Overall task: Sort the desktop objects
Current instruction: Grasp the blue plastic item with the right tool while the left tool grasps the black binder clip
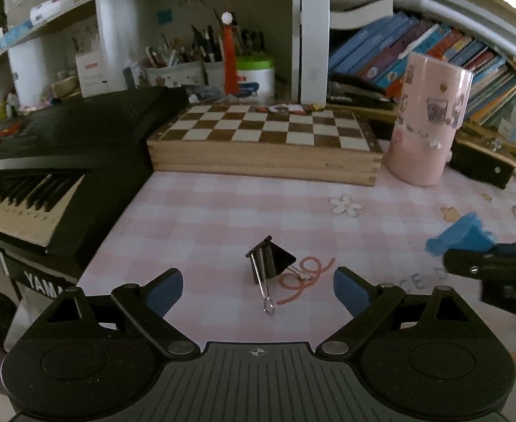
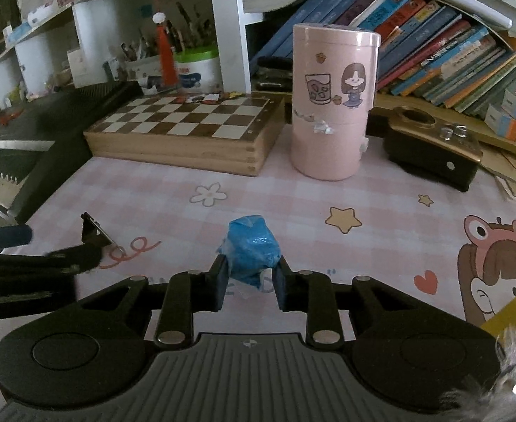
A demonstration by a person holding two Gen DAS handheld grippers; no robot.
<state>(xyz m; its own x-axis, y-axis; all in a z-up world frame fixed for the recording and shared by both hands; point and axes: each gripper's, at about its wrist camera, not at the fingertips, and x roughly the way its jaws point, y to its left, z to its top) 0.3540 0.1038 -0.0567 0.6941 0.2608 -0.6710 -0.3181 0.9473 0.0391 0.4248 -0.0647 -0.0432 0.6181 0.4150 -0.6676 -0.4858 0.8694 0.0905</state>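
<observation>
Your right gripper (image 2: 251, 283) clamps the blue wrapped lump (image 2: 252, 246) for carrying (not crushing), while your left gripper (image 1: 258, 290) waits wide open before the binder clip (image 1: 271, 263), near the table's (image 1: 201, 207) left edge.

The binder clip (image 1: 271, 258) has a matt black body and thin, shiny wire handles of metal. The blue wad (image 2: 252, 248) looks like crinkled, glossy plastic film. Under both lies a smooth printed desk mat (image 1: 201, 218) with a soft sheen. At the far side, the chessboard box (image 1: 265, 144) is bare wood with visible grain, and the pink canister (image 2: 332, 105) to its right looks like smooth, slightly glossy plastic. The left gripper (image 1: 258, 290) is matt black plastic with blue fingertip pads (image 1: 349, 290).
</observation>
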